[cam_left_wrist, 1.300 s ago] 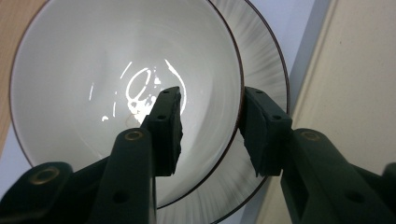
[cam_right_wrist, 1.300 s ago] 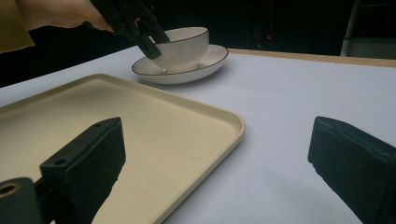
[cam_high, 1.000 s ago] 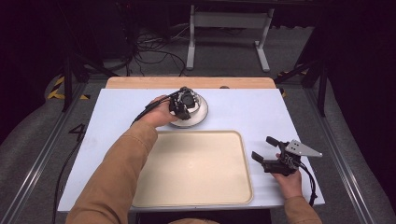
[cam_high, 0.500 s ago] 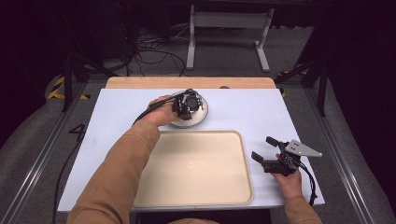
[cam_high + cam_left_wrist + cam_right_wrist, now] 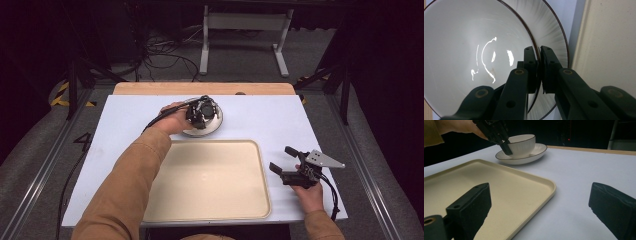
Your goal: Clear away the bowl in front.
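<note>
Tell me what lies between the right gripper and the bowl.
In the high view, a corner of the cream tray and bare white tabletop lie between the right gripper and the bowl.

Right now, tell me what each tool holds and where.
Left tool pinches the bowl by its rim wall; right tool holds nothing, jaws open.

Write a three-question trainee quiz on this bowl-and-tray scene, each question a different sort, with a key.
1. True or false: the left gripper has its jaws closed on the rim of the bowl.
2. Multiple choice: the bowl stands on A) the tray, B) a plate, C) the bare table.
3. Fill in: the right gripper rests with jaws ____ beside the tray.

Key: 1 true; 2 B; 3 open.
</note>
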Demonstrator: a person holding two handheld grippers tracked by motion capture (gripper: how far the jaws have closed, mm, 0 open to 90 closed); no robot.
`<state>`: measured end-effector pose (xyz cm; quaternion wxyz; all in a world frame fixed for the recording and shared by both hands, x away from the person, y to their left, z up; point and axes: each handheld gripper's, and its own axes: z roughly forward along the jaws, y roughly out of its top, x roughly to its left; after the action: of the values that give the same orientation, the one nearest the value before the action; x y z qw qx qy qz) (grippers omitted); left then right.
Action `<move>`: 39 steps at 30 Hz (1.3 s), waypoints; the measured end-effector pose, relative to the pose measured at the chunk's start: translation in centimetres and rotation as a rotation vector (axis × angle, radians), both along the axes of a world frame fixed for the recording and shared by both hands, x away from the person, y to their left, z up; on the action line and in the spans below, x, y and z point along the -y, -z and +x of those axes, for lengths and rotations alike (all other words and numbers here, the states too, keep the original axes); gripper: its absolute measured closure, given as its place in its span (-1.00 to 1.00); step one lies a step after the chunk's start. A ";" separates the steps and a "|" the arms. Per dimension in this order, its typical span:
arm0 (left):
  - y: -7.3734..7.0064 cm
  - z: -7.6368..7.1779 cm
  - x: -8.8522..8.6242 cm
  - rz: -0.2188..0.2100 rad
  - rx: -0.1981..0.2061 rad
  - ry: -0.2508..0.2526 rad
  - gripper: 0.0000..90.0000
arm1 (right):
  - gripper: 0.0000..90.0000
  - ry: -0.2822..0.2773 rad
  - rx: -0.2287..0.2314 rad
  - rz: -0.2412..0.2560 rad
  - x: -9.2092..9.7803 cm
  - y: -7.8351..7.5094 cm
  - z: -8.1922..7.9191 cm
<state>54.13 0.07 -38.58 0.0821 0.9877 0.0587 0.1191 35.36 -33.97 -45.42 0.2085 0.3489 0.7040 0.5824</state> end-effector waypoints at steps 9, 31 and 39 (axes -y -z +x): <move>-1.6 -0.4 0.0 -0.024 0.028 0.002 0.87 | -0.89 -0.002 0.002 -0.001 0.0 0.0 0.0; -6.6 -2.8 -0.6 0.004 0.068 0.059 0.87 | -0.89 -0.005 -0.002 -0.005 0.0 0.0 0.1; -7.5 -3.6 -0.9 0.004 0.067 0.089 0.87 | -0.89 -0.006 -0.003 -0.006 -0.1 0.0 0.1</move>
<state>50.57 0.93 -31.04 0.0873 0.9850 0.0117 0.1483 35.44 -33.91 -45.44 0.2068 0.3470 0.7071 0.5803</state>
